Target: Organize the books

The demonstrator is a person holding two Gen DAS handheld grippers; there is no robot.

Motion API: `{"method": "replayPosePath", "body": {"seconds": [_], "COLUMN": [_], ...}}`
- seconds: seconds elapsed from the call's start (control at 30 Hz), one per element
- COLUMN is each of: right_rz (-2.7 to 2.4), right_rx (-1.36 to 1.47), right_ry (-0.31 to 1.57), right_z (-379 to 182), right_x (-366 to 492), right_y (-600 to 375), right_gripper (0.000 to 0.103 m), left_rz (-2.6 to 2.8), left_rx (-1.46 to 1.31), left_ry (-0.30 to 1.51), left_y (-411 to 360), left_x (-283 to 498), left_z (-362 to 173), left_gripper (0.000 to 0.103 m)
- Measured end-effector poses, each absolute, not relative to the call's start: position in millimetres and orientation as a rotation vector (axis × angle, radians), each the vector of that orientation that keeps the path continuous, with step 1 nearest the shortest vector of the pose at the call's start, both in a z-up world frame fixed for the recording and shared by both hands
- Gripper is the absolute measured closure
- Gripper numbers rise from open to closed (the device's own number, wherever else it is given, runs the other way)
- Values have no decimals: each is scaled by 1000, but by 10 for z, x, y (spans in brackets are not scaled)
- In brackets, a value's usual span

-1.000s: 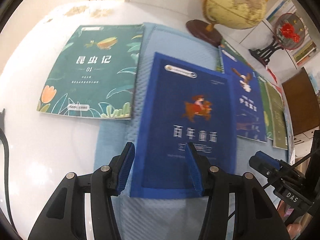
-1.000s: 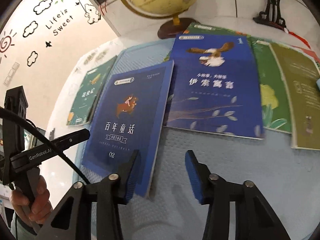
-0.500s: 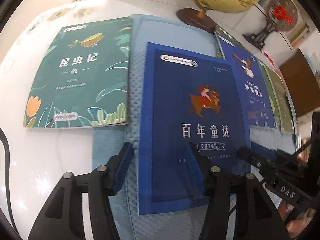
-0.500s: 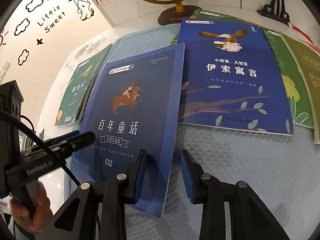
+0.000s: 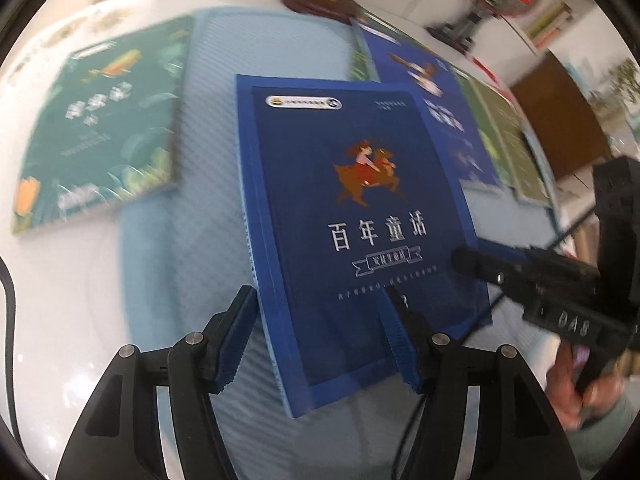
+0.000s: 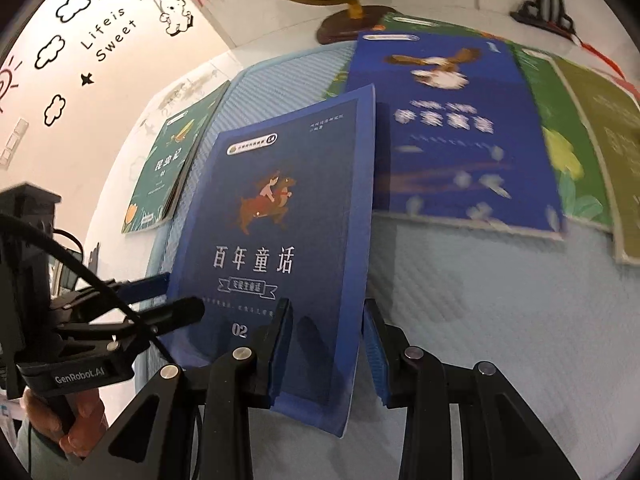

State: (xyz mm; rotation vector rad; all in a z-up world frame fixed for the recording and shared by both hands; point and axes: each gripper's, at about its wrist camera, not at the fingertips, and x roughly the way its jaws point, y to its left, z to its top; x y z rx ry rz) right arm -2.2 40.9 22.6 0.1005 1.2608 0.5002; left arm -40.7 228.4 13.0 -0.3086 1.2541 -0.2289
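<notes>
A dark blue book with a deer rider is lifted off the light blue mat and tilted. My left gripper straddles its near left corner, jaws wide apart around the spine edge. My right gripper has its jaws around the book's near right edge, close on both faces; it shows from the side in the left wrist view. A teal book lies to the left, half off the mat.
A blue eagle book, a green book and an olive book lie overlapped at the right of the mat. A globe's base and a black ornament stand are at the back.
The dark blue book has risen off the mat and tilted up. Both grippers have closed in on its near edge, and the right jaws have narrowed around it.
</notes>
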Motion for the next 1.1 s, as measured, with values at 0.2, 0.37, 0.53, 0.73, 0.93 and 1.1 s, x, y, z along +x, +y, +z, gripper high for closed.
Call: {"method": "replayPosePath", "body": {"seconds": [0.2,0.37,0.53,0.73,0.93,1.1], "right_rz": [429,342,304,288,307,325], "right_rx": [124,148,210,151,211,251], "right_ry": [1261,1295,1298,1268,1271,1271], "right_z": [339,215,118,101,44,34], "right_x": [-326,-416,-454,-499,-481,-470], "right_y": [-123,-462,-701,-607,-718,-753], "right_gripper": [67,67,67,66,62,58], "left_rz": [-353,-411,-376,-382,-516,-469], "left_rx": [-271,-272,-243,-291,-500,-395], "left_ry": [1272,1268,1281,1277,1174,1156], "left_y": [1731,1461,1364,1367,1565,1388], "left_x": [-550,-499,-468,-458,-530,-545], "left_z": [114,132,111,103,470,507], "left_gripper": [44,44,45,48,49,49]}}
